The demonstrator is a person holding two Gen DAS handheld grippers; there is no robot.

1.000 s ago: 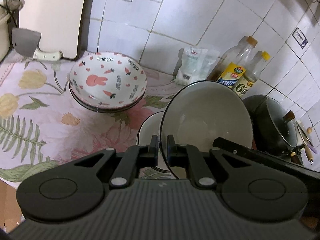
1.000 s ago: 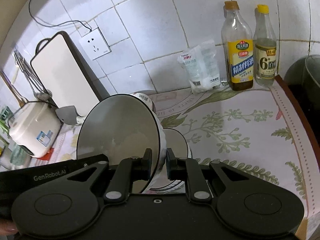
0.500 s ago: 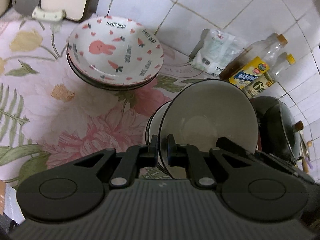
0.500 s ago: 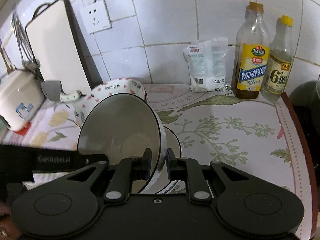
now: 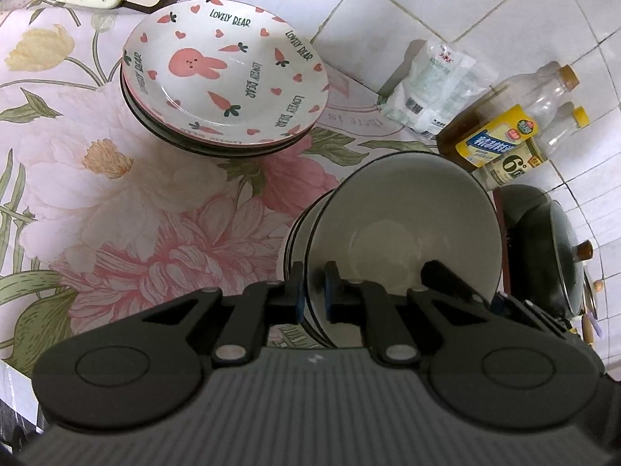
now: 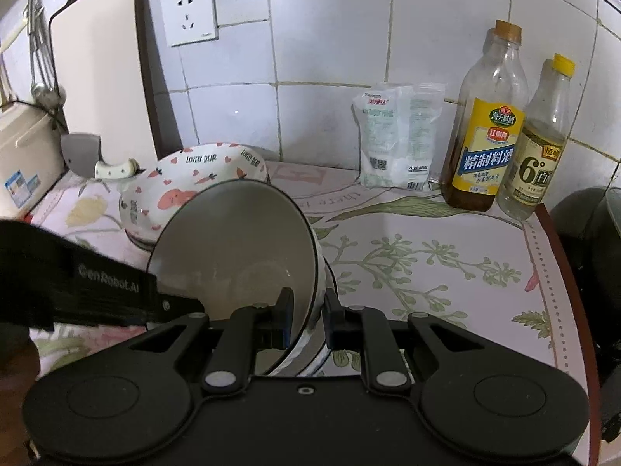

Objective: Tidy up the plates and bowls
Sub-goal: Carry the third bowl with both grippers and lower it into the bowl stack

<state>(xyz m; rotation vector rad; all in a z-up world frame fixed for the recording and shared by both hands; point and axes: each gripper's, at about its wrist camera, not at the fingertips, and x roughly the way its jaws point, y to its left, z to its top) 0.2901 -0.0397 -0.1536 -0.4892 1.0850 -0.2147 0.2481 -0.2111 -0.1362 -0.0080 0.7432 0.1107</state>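
- My left gripper (image 5: 310, 287) and right gripper (image 6: 306, 314) each have their jaws pinching the rim of the same grey bowl (image 5: 411, 233), on opposite sides; it hangs tilted just over the stacked bowls (image 5: 300, 233) on the table (image 5: 116, 202)
- If one pinch gives first, I judge the bowl would swing on the other and knock the stack
- The rim looks glazed and slick, so it may slide out of a thin pinch
- Lowered off-centre, it could sit crooked and rock
- The bunny plates (image 5: 225, 73) lie well apart, the bottles (image 6: 485, 124) too, so I expect no trouble there
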